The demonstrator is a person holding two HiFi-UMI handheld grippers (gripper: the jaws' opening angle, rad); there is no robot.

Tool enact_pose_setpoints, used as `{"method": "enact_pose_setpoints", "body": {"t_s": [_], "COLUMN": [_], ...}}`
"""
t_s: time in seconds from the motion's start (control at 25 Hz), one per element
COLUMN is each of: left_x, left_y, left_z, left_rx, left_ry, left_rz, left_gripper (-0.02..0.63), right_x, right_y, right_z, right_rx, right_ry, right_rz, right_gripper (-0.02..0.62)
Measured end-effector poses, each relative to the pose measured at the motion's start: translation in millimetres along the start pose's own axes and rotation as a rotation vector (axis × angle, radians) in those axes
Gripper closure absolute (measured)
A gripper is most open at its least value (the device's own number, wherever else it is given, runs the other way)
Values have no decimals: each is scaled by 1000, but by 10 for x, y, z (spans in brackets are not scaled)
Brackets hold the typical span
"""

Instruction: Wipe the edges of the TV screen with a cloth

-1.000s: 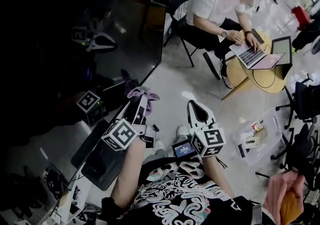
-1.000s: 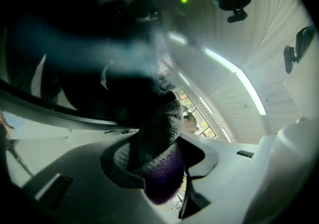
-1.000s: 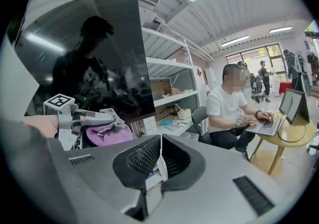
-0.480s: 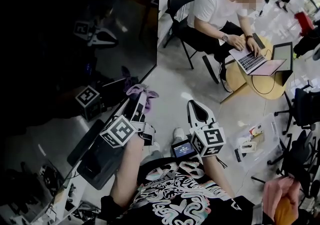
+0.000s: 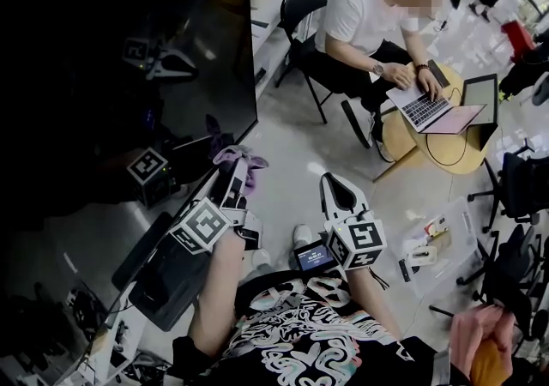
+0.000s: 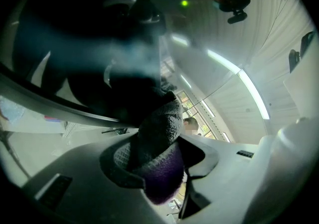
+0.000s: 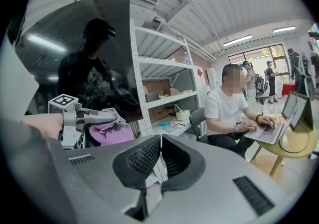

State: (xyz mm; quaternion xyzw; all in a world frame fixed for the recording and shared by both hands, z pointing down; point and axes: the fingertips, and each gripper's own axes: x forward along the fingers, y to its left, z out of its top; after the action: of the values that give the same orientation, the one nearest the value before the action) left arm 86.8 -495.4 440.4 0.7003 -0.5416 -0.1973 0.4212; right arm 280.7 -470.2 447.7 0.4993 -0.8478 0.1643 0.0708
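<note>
Left claw (image 5: pixel 238 171) clamped on the purple cloth (image 5: pixel 241 158), wad bulging past the tips, centre-left of the head frame. Right claw (image 5: pixel 335 189) just beside it, jaws together on nothing. Beyond, the TV screen (image 5: pixel 129 67) fills the upper left, its lower right corner near the cloth. Risk as I judge it: push too hard and bare claw plastic scrapes the glass, or the bunched cloth drags loose along the edge.

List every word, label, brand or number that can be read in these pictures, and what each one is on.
No text can be read anywhere.
Shirt print: swirly shapes, not legible as words.
Small screen: too small to read.
Marker cubes: square codes only, no letters.
Laptop: too small to read.
</note>
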Motion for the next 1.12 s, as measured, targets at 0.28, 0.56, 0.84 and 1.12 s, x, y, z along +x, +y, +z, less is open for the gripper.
{"method": "enact_pose_setpoints", "body": {"t_s": [0.28, 0.56, 0.84, 1.12], "left_x": [221, 362, 479, 569], "left_y": [-37, -142, -154, -210], "left_z": [-22, -68, -64, -61], "left_rx": [-12, -8, -11, -29], "left_ry": [3, 7, 10, 11], "left_rz": [-7, -19, -26, -37], "left_gripper": [420, 420, 420, 420], "right_x": [32, -13, 67, 98], "right_y": [-189, -389, -472, -537], "right_z": [73, 82, 146, 204], "right_rx": [5, 10, 1, 1], "right_ry": [0, -5, -17, -17], "right_rz": [-14, -34, -35, -33], "right_gripper": [563, 563, 563, 563]}}
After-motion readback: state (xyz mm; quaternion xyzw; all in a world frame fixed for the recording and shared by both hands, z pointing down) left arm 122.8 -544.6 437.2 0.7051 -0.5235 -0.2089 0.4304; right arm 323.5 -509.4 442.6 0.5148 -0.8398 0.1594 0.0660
